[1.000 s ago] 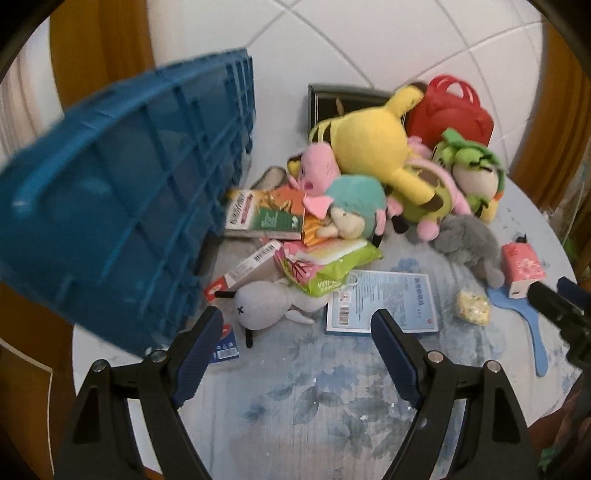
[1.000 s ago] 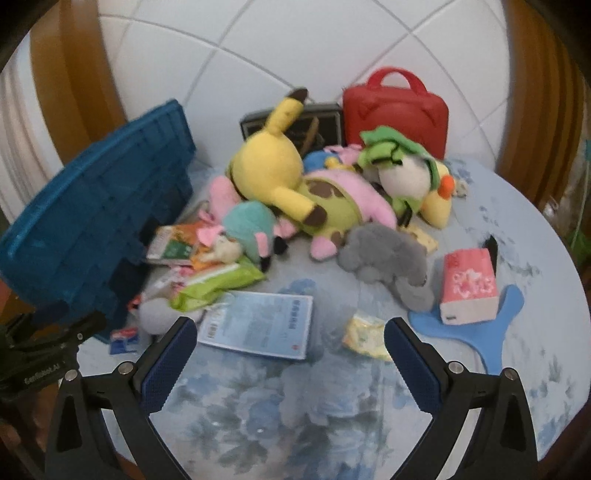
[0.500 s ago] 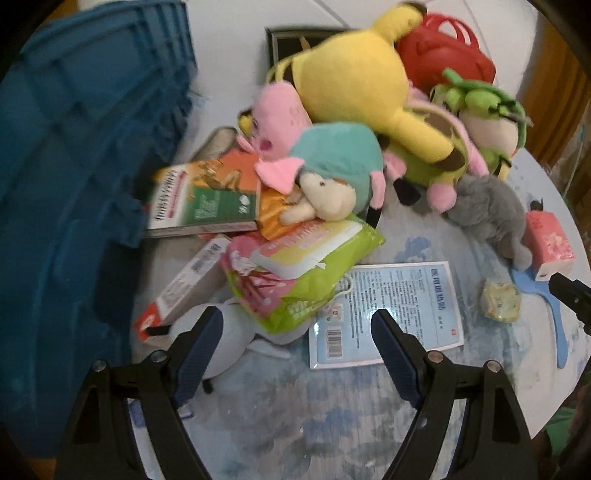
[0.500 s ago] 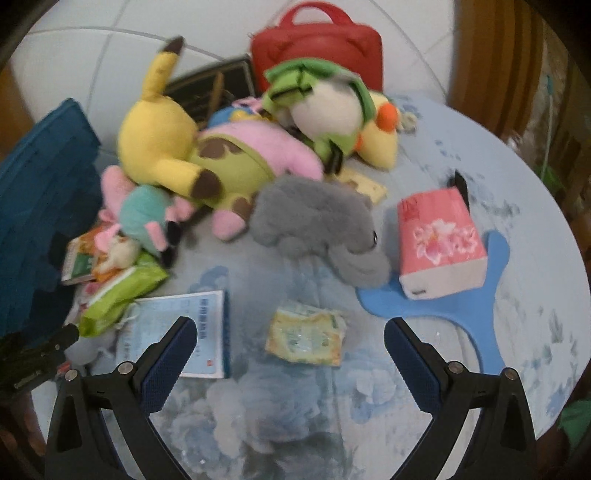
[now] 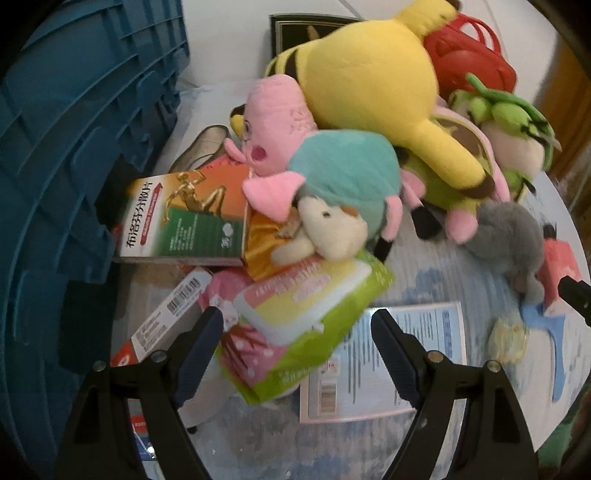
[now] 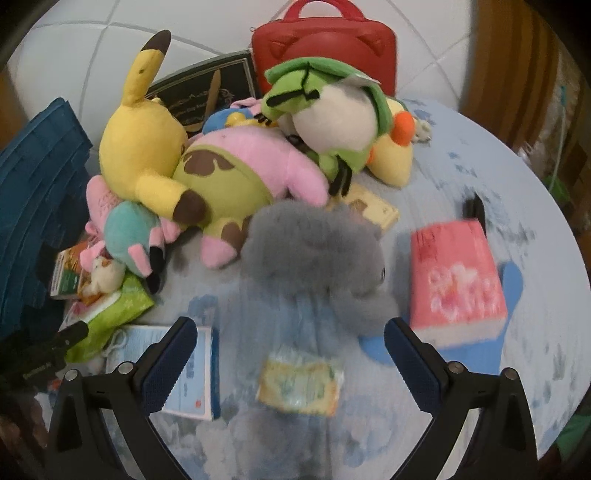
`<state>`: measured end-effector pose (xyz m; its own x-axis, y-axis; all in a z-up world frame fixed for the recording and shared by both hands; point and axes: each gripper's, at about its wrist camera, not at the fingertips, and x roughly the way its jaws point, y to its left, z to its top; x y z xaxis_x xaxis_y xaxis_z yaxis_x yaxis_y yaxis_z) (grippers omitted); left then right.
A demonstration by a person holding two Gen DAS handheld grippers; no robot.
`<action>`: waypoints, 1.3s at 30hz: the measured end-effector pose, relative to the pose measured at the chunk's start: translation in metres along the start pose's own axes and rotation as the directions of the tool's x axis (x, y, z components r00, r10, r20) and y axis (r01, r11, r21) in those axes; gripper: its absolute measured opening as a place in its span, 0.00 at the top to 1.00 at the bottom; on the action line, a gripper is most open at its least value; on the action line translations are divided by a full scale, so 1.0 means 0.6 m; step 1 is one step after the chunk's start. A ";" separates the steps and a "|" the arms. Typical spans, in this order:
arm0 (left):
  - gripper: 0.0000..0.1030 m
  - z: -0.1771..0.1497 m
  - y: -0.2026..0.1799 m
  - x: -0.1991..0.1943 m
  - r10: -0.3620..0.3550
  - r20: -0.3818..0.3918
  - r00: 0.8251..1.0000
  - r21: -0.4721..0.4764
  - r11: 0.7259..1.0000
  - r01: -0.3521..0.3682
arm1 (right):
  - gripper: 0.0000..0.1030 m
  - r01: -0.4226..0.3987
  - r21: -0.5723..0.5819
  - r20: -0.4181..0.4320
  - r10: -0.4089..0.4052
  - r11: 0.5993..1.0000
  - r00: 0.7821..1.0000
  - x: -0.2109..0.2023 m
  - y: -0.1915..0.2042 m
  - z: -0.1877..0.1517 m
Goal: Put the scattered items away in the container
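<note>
Ahead of the gripper lies a round table under a pale blue floral tablecloth [image 6: 461, 155], its far edge curving off to the right. Beyond it spreads a white tiled floor with thin grey grout lines [image 6: 92, 22]. Brown wooden panelling [image 6: 517, 74] rises on the far right (its grain blurred). The light is soft and even.

Floral-clothed table [image 6: 461, 155] bears plush toys [image 6: 310, 251], blue crate [image 5: 62, 155], leaflet [image 5: 391, 354]
</note>
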<state>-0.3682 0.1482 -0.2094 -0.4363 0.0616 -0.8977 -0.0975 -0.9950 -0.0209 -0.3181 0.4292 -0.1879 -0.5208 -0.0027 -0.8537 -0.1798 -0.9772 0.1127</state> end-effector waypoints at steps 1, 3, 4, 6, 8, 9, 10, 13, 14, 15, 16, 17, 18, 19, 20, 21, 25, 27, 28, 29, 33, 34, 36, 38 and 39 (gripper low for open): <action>0.20 0.004 0.000 0.003 0.009 -0.001 1.000 -0.016 1.000 -0.009 | 0.00 -0.004 -0.021 -0.007 0.004 1.000 1.000 0.007 -0.001 0.011; 0.20 0.010 0.002 0.010 0.025 -0.008 1.000 -0.052 0.998 -0.025 | 0.00 -0.007 -0.075 -0.026 0.005 0.997 1.000 0.031 -0.004 0.030; 0.20 0.012 0.003 0.013 0.031 -0.015 0.999 -0.069 0.997 -0.032 | 0.00 -0.008 -0.102 -0.035 0.005 0.995 0.999 0.043 -0.005 0.039; 0.20 0.015 0.001 0.023 0.053 -0.028 0.998 -0.099 0.994 -0.055 | 0.00 -0.012 -0.155 -0.054 0.004 0.988 0.999 0.068 -0.007 0.057; 0.20 0.014 0.000 0.034 0.081 -0.044 0.996 -0.139 0.987 -0.086 | 0.00 -0.017 -0.208 -0.073 0.001 0.978 0.997 0.092 -0.010 0.076; 0.20 0.013 -0.001 0.039 0.088 -0.054 0.995 -0.157 0.983 -0.096 | 0.00 -0.019 -0.234 -0.083 0.000 0.972 0.997 0.104 -0.011 0.085; 0.20 0.011 -0.002 0.044 0.095 -0.065 0.993 -0.174 0.979 -0.105 | 0.00 -0.023 -0.259 -0.092 -0.001 0.966 0.996 0.116 -0.012 0.093; 0.20 0.007 -0.007 0.050 0.127 -0.074 0.989 -0.201 0.970 -0.140 | 0.00 -0.054 -0.301 -0.130 0.016 0.952 0.991 0.156 -0.016 0.101; 0.20 0.005 -0.010 0.050 0.137 -0.072 0.988 -0.203 0.968 -0.149 | 0.00 -0.064 -0.312 -0.144 0.019 0.948 0.989 0.171 -0.016 0.102; 0.20 0.004 -0.012 0.048 0.147 -0.072 0.987 -0.207 0.965 -0.159 | 0.00 -0.073 -0.321 -0.157 0.023 0.944 0.987 0.186 -0.017 0.104; 0.20 0.002 -0.014 0.045 0.151 -0.069 0.986 -0.209 0.964 -0.162 | 0.00 -0.081 -0.327 -0.165 0.028 0.941 0.986 0.197 -0.017 0.104; 0.20 -0.001 -0.016 0.040 0.156 -0.066 0.986 -0.208 0.964 -0.166 | 0.00 -0.089 -0.333 -0.175 0.031 0.939 0.984 0.208 -0.016 0.103; 0.19 -0.004 -0.019 0.037 0.163 -0.067 0.984 -0.197 0.965 -0.173 | 0.00 -0.095 -0.338 -0.184 0.034 0.936 0.982 0.219 -0.016 0.102; 0.18 -0.006 -0.021 0.038 0.173 -0.073 0.982 -0.181 0.966 -0.184 | 0.00 -0.095 -0.342 -0.187 0.031 0.935 0.982 0.226 -0.015 0.100; 0.18 -0.006 -0.021 0.042 0.183 -0.078 0.980 -0.170 0.966 -0.194 | 0.00 -0.092 -0.345 -0.186 0.028 0.934 0.982 0.233 -0.015 0.097; 0.18 -0.005 -0.020 0.046 0.189 -0.080 0.979 -0.164 0.966 -0.200 | 0.00 -0.090 -0.346 -0.185 0.026 0.934 0.982 0.238 -0.015 0.095; 0.18 0.018 -0.012 0.042 0.159 -0.034 0.987 -0.182 0.970 -0.162 | 0.19 -0.125 -0.301 -0.179 0.073 0.945 0.981 0.225 -0.024 0.100; 0.18 0.038 -0.017 0.027 0.134 0.007 0.991 -0.164 0.978 -0.131 | 0.33 -0.143 -0.279 -0.174 0.097 0.950 0.980 0.219 -0.029 0.103; 0.18 0.047 -0.022 0.021 0.128 0.024 0.991 -0.148 0.981 -0.123 | 0.36 -0.151 -0.267 -0.173 0.107 0.952 0.979 0.216 -0.032 0.104; 0.18 0.056 -0.026 0.020 0.125 0.035 0.992 -0.135 0.984 -0.120 | 0.37 -0.154 -0.252 -0.178 0.111 0.955 0.978 0.216 -0.036 0.104; 0.19 0.084 -0.036 0.058 0.114 0.004 0.994 -0.117 0.987 -0.112 | 0.37 -0.152 -0.210 -0.190 0.113 0.966 0.975 0.221 -0.044 0.102; 0.26 0.086 -0.039 0.073 0.109 -0.014 0.994 -0.115 0.987 -0.110 | 0.37 -0.149 -0.204 -0.190 0.110 0.967 0.976 0.222 -0.044 0.102; 0.34 0.091 -0.043 0.103 0.106 -0.048 0.993 -0.113 0.987 -0.111 | 0.37 -0.143 -0.194 -0.190 0.106 0.971 0.976 0.224 -0.045 0.102; 0.37 0.096 -0.041 0.125 0.129 -0.057 0.990 -0.131 0.982 -0.135 | 0.34 -0.136 -0.195 -0.188 0.099 0.971 0.977 0.227 -0.041 0.104; 0.39 0.098 -0.039 0.133 0.135 -0.055 0.989 -0.144 0.979 -0.141 | 0.32 -0.133 -0.196 -0.186 0.096 0.972 0.978 0.229 -0.040 0.105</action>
<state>-0.4533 0.1808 -0.2549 -0.3955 -0.0772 -0.9152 0.0954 -0.9945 0.0427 -0.4378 0.4654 -0.2759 -0.3710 -0.1361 -0.9186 0.0576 -0.9907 0.1235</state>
